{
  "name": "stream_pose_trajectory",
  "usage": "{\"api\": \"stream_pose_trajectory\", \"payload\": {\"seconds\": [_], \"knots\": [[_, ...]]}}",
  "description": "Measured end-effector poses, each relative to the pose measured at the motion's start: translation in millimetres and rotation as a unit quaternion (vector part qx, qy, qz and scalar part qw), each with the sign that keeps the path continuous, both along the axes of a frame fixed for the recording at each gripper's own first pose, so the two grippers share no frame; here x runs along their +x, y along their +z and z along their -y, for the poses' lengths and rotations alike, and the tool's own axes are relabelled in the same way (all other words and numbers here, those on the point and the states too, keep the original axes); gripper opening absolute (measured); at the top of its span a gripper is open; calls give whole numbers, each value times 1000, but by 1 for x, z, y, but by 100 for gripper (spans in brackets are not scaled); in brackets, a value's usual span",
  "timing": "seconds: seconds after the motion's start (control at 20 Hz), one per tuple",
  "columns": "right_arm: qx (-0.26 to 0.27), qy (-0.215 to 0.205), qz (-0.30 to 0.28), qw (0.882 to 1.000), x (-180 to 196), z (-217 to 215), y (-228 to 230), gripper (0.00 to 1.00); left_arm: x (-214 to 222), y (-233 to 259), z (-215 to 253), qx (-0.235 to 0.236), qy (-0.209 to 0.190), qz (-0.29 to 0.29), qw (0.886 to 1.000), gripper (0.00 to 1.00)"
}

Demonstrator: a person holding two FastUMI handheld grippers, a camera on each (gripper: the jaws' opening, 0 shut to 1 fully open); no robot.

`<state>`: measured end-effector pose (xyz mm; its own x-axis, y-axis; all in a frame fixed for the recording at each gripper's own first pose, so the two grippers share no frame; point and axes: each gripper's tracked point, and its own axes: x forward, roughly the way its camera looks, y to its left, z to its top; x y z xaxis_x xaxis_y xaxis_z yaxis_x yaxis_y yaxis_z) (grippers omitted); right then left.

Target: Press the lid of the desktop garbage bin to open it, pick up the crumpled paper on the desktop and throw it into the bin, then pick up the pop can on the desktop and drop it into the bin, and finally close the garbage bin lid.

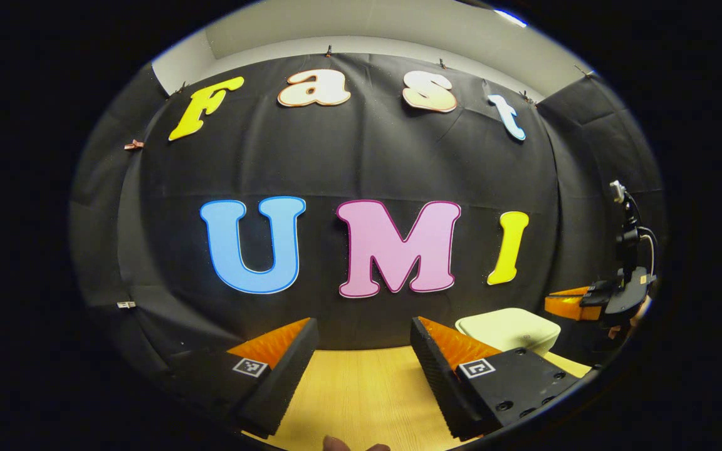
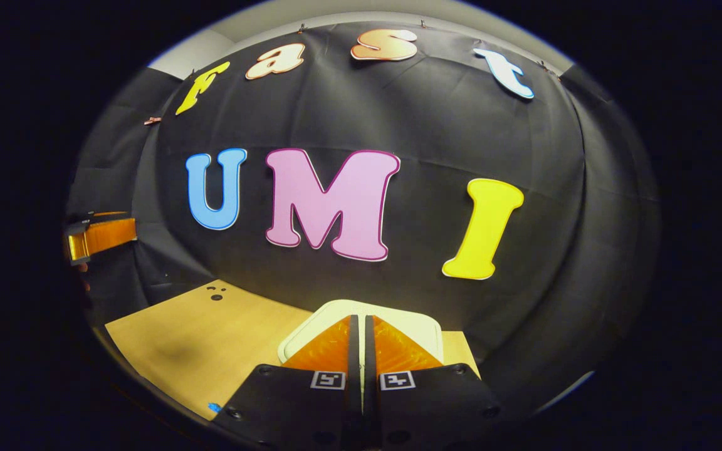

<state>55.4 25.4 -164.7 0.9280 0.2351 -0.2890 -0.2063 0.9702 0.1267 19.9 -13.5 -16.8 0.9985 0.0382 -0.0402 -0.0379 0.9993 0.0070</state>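
Pressing the lid: the step in hand looks like the first one, pushing the bin's lid so it pops open; that is my reading from the lid lying flat and closed.

Right gripper [image 2: 361, 326]: its own view has the two fingers drawn together with only a thin slit between them, nothing held, and aimed straight over the garbage bin [image 2: 420, 331]. In the left gripper view it sits off to the right, near the bin, held by a hand.

Left gripper [image 1: 364, 351]: jaws set wide apart and empty, hovering above the wooden desktop [image 1: 361, 388], with the bin ahead and to its right.

Bin: the pale, rounded-corner lid [image 1: 508, 329] is level, standing at the back of the desk just in front of the black cloth wall.

Paper and can: I cannot place either from these two views.

How to do it well: keep the right fingers closed so they act as one blunt tip, come down square onto the lid and not its rim, push briefly, then lift clear so the lid can spring up.

Risk: an off-centre or slanted push could slide the light bin across the smooth desk.

Left's part: stay open and out of the lid's swing, ready for the paper.
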Motion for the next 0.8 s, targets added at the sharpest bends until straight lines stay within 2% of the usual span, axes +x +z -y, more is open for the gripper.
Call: {"api": "stream_pose_trajectory", "payload": {"seconds": [0.4,0.8], "knots": [[-4,19,-51,999,3,-16,-56,5,-1,-4,3,1,7,-5,1000,95],[-3,24,-66,998,0,-21,-71,5,-1,-7,3,-2,12,-8,1000,95]]}}
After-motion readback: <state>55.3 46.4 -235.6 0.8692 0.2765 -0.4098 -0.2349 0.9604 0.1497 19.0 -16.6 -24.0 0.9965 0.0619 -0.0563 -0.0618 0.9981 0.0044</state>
